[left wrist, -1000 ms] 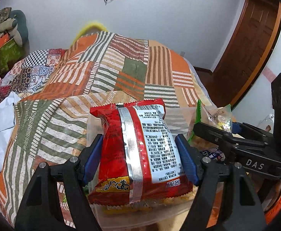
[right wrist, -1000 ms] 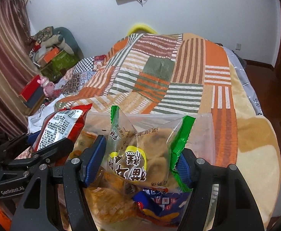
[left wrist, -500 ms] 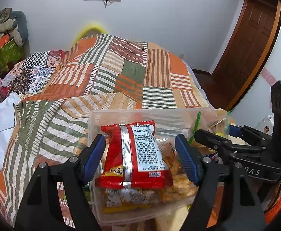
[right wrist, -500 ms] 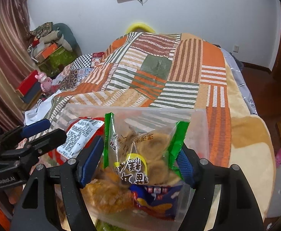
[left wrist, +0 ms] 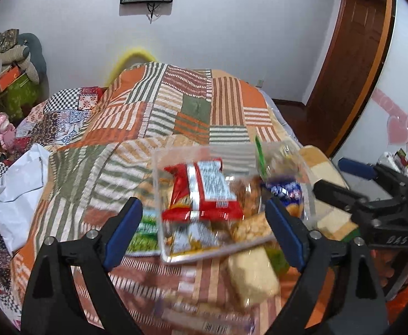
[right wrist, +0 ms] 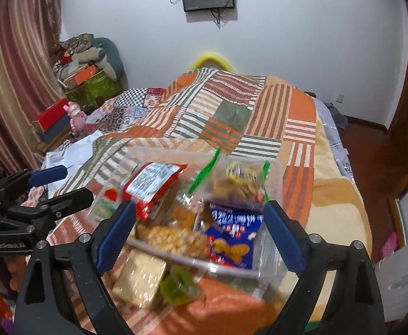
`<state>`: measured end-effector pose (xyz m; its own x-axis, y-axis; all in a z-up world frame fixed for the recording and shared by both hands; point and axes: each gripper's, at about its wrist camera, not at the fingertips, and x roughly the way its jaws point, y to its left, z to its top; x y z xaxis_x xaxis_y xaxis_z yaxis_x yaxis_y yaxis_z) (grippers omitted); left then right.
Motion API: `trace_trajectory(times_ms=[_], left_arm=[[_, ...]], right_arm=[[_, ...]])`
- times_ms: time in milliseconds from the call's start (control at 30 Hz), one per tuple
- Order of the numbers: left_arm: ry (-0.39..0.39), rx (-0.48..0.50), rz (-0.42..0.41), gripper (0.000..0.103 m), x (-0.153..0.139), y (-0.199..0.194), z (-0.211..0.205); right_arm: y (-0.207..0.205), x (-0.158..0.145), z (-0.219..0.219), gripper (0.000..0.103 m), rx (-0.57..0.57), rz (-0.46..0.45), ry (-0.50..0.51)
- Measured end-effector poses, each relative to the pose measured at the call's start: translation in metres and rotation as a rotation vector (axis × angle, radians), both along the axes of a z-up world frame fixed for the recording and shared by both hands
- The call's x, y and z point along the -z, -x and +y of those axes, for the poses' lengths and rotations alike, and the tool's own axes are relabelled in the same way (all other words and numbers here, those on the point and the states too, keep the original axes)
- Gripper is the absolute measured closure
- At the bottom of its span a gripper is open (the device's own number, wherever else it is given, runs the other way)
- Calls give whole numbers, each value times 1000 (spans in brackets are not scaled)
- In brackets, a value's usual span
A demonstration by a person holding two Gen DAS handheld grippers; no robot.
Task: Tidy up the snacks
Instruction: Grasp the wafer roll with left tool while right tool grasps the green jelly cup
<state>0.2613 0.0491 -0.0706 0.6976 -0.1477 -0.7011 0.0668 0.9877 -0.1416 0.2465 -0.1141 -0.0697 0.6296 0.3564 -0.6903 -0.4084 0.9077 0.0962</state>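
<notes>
A clear plastic bin [left wrist: 159, 184] [right wrist: 192, 262] full of snack packets stands on the patchwork quilt. A red packet [left wrist: 201, 189] [right wrist: 151, 187] lies on top of the pile at the bin's left side. A green-edged cookie bag [right wrist: 237, 181] [left wrist: 276, 153] and a blue packet [right wrist: 229, 234] lie at its right side. My left gripper [left wrist: 202, 209] [right wrist: 64, 185] hangs above and in front of the bin, its jaws opening, with nothing pressed between the pads. My right gripper [right wrist: 199, 209] [left wrist: 340, 178] hovers beside it, its jaws also opening and empty.
A beige packet [right wrist: 139, 279], a small green item [right wrist: 179, 282] and a green packet [left wrist: 145, 237] lie loose on the quilt beside the bin. White cloth [left wrist: 17, 184] lies at the left. Boxes and plush toys [right wrist: 86, 78] are stacked by the curtain. A wooden door [left wrist: 349, 64] stands at the right.
The left gripper let go of the red packet and the right let go of the cookie bag; both now lie in the bin. Both grippers widened and drew back and upward.
</notes>
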Motion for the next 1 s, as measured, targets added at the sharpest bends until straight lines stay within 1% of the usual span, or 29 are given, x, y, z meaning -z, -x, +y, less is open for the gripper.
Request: trace_trajectory(times_ms=[100,233,367,500,600,667,733,800,867,933,1000], left_arm=[[-10,9,30,10,8,15,3],[-30,11,73,10,25,33,5],[-7,-9,153,10,53,46,13],[22,-43,236,10,84,50,13],[11,-48,259,10,98,48,5],[-23,-60,255,10,104,46,-1],[-91,-66,246,10,109,46,-6],[-143,-53,230,10,112,50,-7],[-172,-47,216,10,111,57,-3],[-182,-40,213,10,110,63,4],[-194,-38,215,10,111,70,13]], right_arm=[[15,2,0,11,-11,-4,19],[32,12,-2,11,-17,13,39],[43,29,-6,11,-14,47,55],[50,46,-8,11,-9,81,80],[53,62,-8,11,-1,108,106],[55,71,-7,11,-2,131,111],[56,77,-6,11,-4,149,111],[56,82,-4,12,-7,154,116],[54,85,-1,13,-15,156,126],[52,87,1,13,-20,156,131],[49,89,4,18,-23,162,131]])
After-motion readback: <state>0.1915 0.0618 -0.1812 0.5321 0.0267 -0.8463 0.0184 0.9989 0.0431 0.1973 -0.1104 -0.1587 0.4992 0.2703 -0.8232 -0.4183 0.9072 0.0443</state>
